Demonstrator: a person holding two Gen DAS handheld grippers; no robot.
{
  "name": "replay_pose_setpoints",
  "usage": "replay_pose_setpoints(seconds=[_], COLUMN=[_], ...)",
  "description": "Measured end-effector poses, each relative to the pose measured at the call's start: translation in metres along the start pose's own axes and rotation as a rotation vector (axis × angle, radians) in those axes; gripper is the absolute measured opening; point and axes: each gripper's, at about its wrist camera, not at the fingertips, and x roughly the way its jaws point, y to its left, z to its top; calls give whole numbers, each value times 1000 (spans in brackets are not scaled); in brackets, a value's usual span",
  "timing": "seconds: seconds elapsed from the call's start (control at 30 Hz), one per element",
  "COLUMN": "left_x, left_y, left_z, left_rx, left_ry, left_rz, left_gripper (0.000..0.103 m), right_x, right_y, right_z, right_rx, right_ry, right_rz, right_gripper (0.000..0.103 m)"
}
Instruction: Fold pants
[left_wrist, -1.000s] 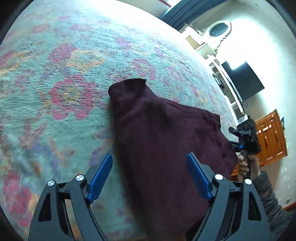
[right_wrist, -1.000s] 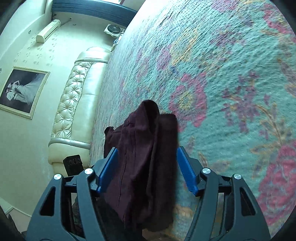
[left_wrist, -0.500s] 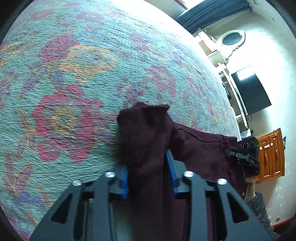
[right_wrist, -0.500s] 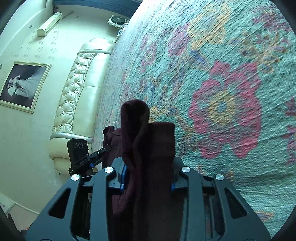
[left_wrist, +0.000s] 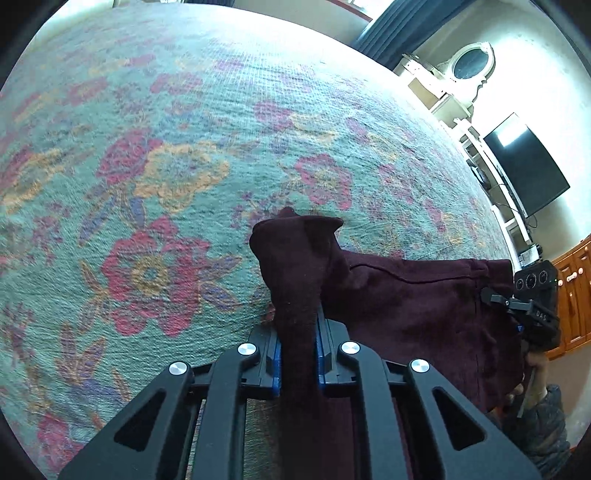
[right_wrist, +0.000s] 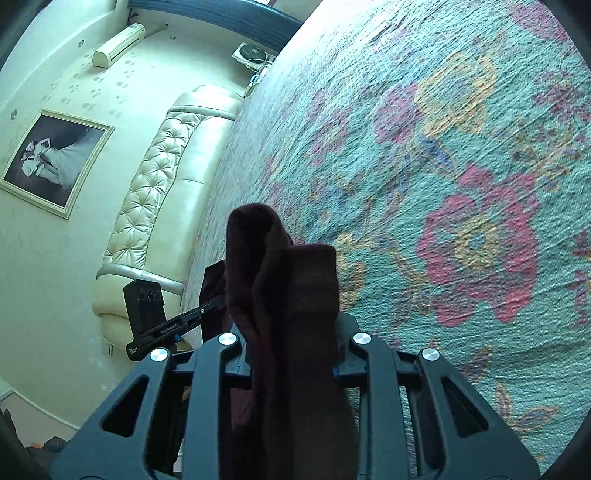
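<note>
Inspecting both grips, we find the left gripper clamped on a bunched corner of the dark maroon fabric pants; right gripper, jaws just closing, pinches another fold between them above the floral bedspread.

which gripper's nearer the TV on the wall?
Right. The right gripper sits at the pants' end toward the TV; the left gripper grips the opposite end.

surface: teal floral bedspread | on it: dark maroon pants, partly lifted
</note>
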Motion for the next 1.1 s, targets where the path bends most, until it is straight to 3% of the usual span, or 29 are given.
replay_pose_setpoints(seconds=[0.43, 0.83, 1.1], left_x=[-11, 20, 38], left_y=[15, 49, 66], left_z=[53, 113, 129], left_rx=[12, -24, -50], left_ry=[-84, -79, -55], left_rz=[78, 146, 156], left_gripper=[13, 13, 13], right_x=[43, 101, 123], right_y=[25, 29, 7], right_z=[53, 113, 134], right_rx=[-20, 2, 65], right_ry=[-21, -5, 8], right_rz=[25, -3, -17], right_gripper=[25, 24, 24])
